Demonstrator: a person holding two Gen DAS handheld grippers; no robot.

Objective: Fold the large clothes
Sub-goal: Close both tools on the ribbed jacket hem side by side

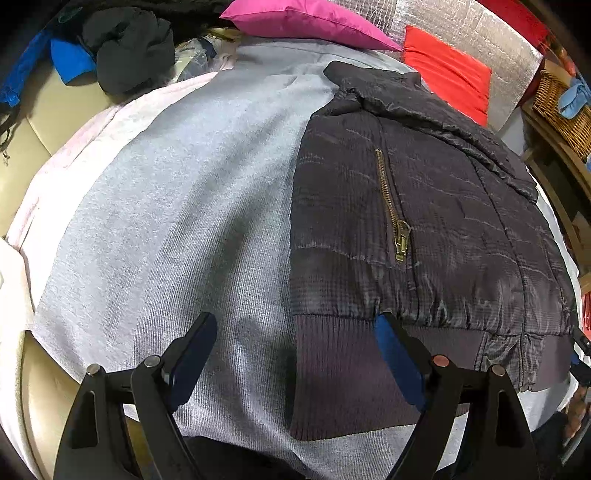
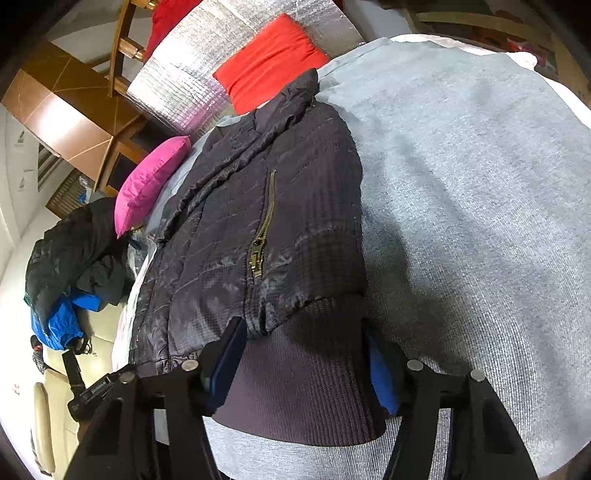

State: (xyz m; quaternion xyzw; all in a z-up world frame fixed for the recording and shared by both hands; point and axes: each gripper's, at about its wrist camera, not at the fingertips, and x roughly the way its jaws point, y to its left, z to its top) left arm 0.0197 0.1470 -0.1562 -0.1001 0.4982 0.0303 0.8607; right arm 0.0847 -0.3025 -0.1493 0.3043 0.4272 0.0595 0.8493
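Grey sheet (image 1: 166, 221) carries the folded dark jacket (image 1: 424, 206); left gripper (image 1: 299, 354) and right gripper (image 2: 306, 365) fingers apart over its ribbed hem (image 2: 299, 376).

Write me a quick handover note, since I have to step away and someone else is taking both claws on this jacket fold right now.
Left claw: open, empty, hovering over the jacket's ribbed hem at its left edge.
Right claw: open, empty, straddling the same hem from the other side.
The dark quilted jacket lies on the grey sheet, already folded in half lengthwise, pocket zipper facing up, collar toward the red cushion.
Left: probably grip the hem and fold it up toward the collar.
A dark clothes pile waits beside the pink cushion.
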